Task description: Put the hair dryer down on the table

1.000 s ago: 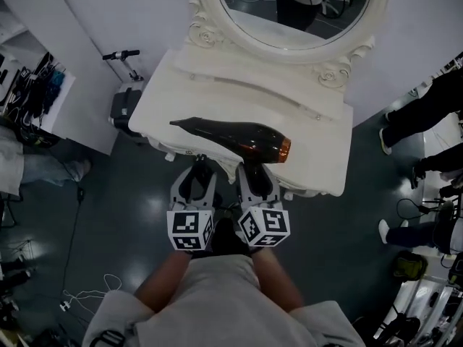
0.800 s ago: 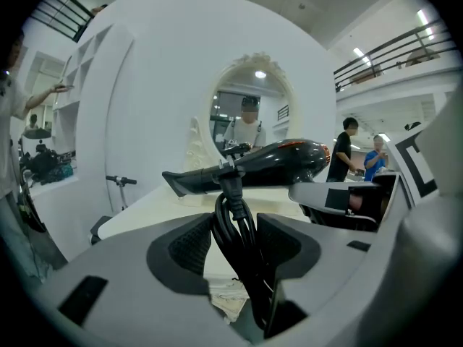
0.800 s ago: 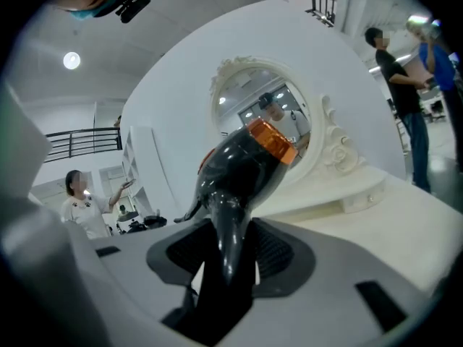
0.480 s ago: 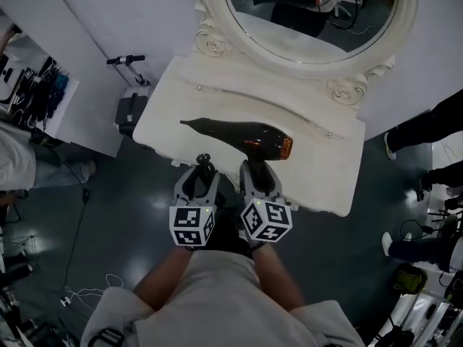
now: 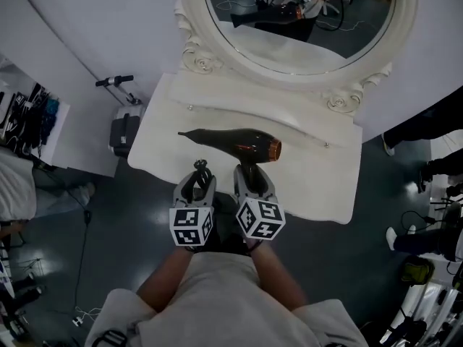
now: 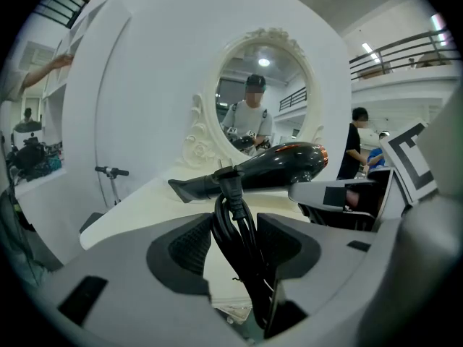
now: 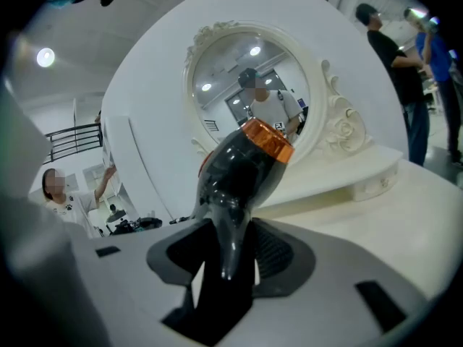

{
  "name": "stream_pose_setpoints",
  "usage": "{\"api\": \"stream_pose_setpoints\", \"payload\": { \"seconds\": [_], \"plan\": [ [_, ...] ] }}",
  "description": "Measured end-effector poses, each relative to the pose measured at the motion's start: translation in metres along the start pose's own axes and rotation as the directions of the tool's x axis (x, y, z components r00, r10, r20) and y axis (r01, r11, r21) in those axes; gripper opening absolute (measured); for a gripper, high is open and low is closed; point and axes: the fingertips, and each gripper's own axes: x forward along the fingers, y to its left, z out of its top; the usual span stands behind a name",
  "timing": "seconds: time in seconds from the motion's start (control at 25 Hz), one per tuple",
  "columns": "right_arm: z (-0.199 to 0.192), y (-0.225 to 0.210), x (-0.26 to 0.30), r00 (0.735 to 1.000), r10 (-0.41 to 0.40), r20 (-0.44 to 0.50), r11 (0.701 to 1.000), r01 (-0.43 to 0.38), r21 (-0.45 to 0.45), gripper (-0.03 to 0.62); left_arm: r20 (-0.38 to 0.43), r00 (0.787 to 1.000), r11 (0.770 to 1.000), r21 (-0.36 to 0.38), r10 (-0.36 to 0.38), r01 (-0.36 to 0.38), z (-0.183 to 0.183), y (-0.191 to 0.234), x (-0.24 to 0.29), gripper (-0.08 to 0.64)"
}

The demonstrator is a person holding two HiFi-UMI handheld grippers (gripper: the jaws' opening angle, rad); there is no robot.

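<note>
A black hair dryer (image 5: 235, 144) with an orange back ring hangs level over the white dressing table (image 5: 318, 172), nozzle pointing left. My right gripper (image 5: 249, 178) is shut on its handle (image 7: 230, 244), which stands between the pads. My left gripper (image 5: 198, 176) is shut on the bundled black power cord (image 6: 239, 233), whose plug (image 6: 226, 181) sticks up above the jaws. In the left gripper view the dryer (image 6: 268, 169) crosses just beyond the plug. I cannot tell whether the dryer touches the tabletop.
A big oval mirror (image 5: 304, 13) in an ornate white frame rises at the table's back. A scooter (image 5: 119, 114) stands on the dark floor at the left. People stand at the right edge (image 5: 427, 121). Cables lie on the floor.
Both grippers with dryer and cord have moved forward over the table, toward the mirror; the dryer now sits farther in from the table's front edge. The grips are unchanged.
</note>
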Motion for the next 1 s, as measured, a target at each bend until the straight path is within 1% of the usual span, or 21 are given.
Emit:
{"api": "stream_pose_setpoints", "payload": {
  "seconds": [0.24, 0.48, 0.64, 1.0],
  "plan": [
    [0.009, -0.003, 0.026, 0.999, -0.037, -0.012, 0.999, 0.037, -0.01, 0.186, -0.043, 0.998, 0.999, -0.001, -0.042, 0.042, 0.008, 0.006, 0.034, 0.202],
    [0.004, -0.013, 0.06, 0.995, -0.081, -0.05, 0.995, 0.084, 0.053, 0.186, -0.082, 0.995, 0.998, 0.01, -0.056, 0.057, 0.015, 0.025, 0.059, 0.202],
    [-0.006, -0.011, 0.079, 0.991, -0.099, -0.087, 0.99, 0.107, 0.091, 0.184, -0.113, 0.992, 0.998, 0.009, -0.061, 0.062, 0.015, 0.042, 0.069, 0.202],
    [-0.015, -0.013, 0.113, 0.976, -0.17, -0.132, 0.977, 0.184, 0.105, 0.184, -0.18, 0.977, 0.993, 0.005, -0.111, 0.114, 0.015, 0.063, 0.101, 0.202]
  ]
}}
